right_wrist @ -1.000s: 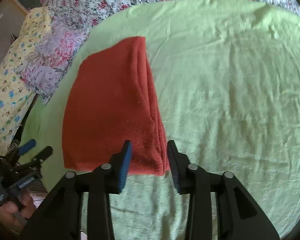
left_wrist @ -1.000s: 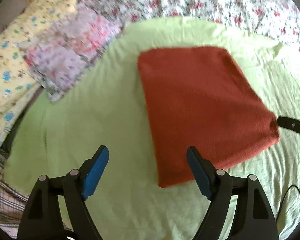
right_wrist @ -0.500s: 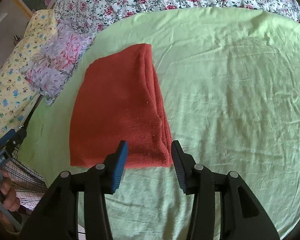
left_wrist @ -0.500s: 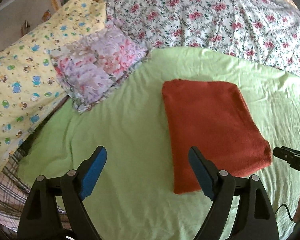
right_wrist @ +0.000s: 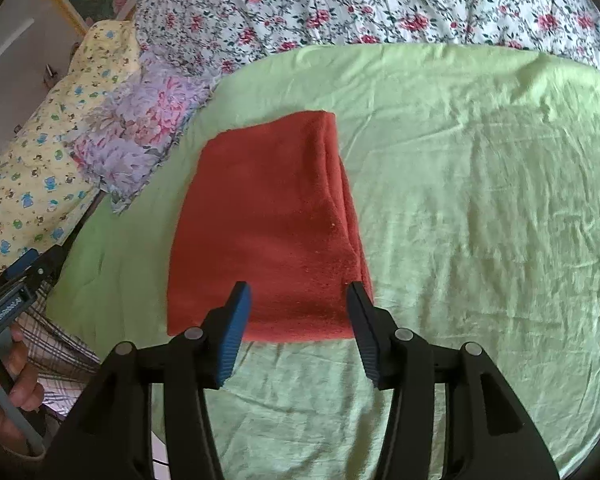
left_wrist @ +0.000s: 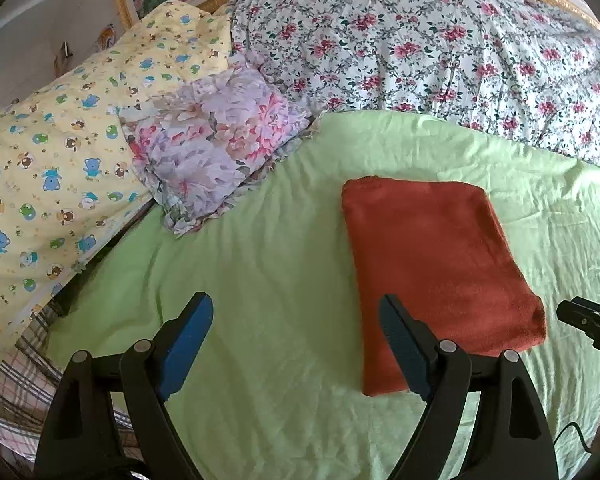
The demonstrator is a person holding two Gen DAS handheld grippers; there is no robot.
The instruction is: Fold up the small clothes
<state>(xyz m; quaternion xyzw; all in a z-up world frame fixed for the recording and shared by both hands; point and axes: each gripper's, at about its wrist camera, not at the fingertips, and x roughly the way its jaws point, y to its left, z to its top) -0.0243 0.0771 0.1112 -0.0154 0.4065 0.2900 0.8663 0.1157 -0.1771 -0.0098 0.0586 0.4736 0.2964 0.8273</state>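
A rust-red cloth (left_wrist: 432, 264) lies folded into a flat rectangle on the light green sheet (left_wrist: 260, 280); it also shows in the right wrist view (right_wrist: 268, 224). My left gripper (left_wrist: 296, 328) is open and empty, raised above the sheet to the left of the cloth's near edge. My right gripper (right_wrist: 298, 316) is open and empty, held above the cloth's near right corner without touching it. The right gripper's tip shows at the right edge of the left wrist view (left_wrist: 588, 320).
A purple floral pillow (left_wrist: 216, 152) and a yellow bear-print quilt (left_wrist: 56, 168) lie at the left. A white floral quilt (left_wrist: 440, 48) covers the far side. Plaid fabric (left_wrist: 16, 384) hangs at the near left edge. The green sheet stretches wide to the right (right_wrist: 480, 200).
Both grippers have pulled back and up from the folded cloth, which looks smaller now. The right gripper's jaws have opened wider. The cloth has not moved.
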